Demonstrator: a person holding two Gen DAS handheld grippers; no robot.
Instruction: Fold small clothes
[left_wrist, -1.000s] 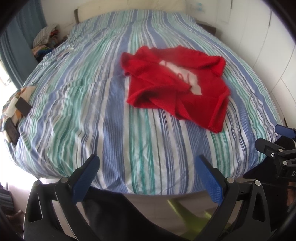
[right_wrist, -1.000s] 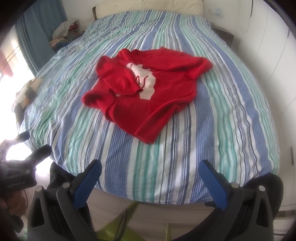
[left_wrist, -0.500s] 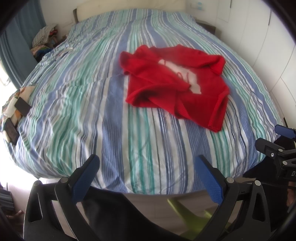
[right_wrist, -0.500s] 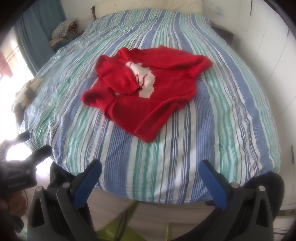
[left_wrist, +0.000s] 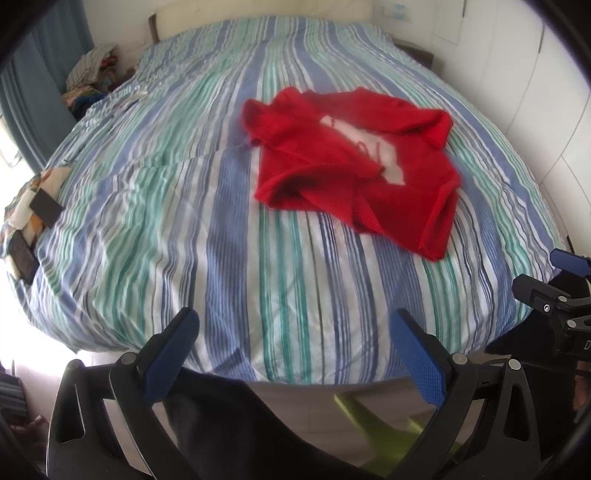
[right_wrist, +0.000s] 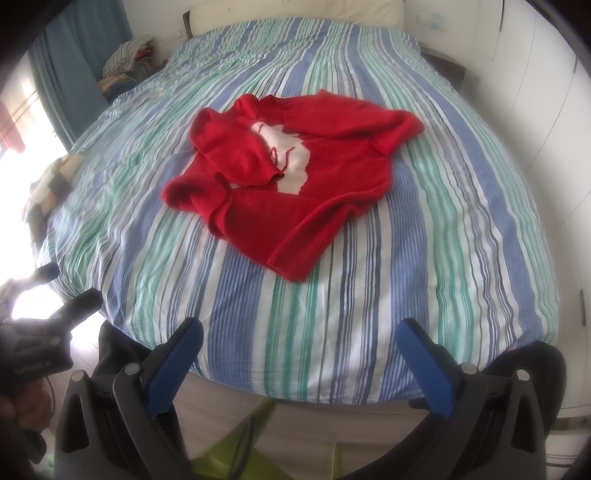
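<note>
A small red sweater with a white patch on its front lies crumpled in the middle of the striped bed; it also shows in the right wrist view. One sleeve is folded over the chest. My left gripper is open and empty, held off the near edge of the bed, well short of the sweater. My right gripper is open and empty too, beside the left one at the bed's near edge. Each gripper shows at the side of the other's view.
The striped cover reaches a pale headboard at the far end. A pile of clothes sits at the far left by a blue curtain. Patterned cloth with dark items lies on the left edge. White cupboards stand right.
Both grippers have edged slightly forward toward the bed; the sweater sits a little nearer in both views. Both stay open and the sweater has not moved.
</note>
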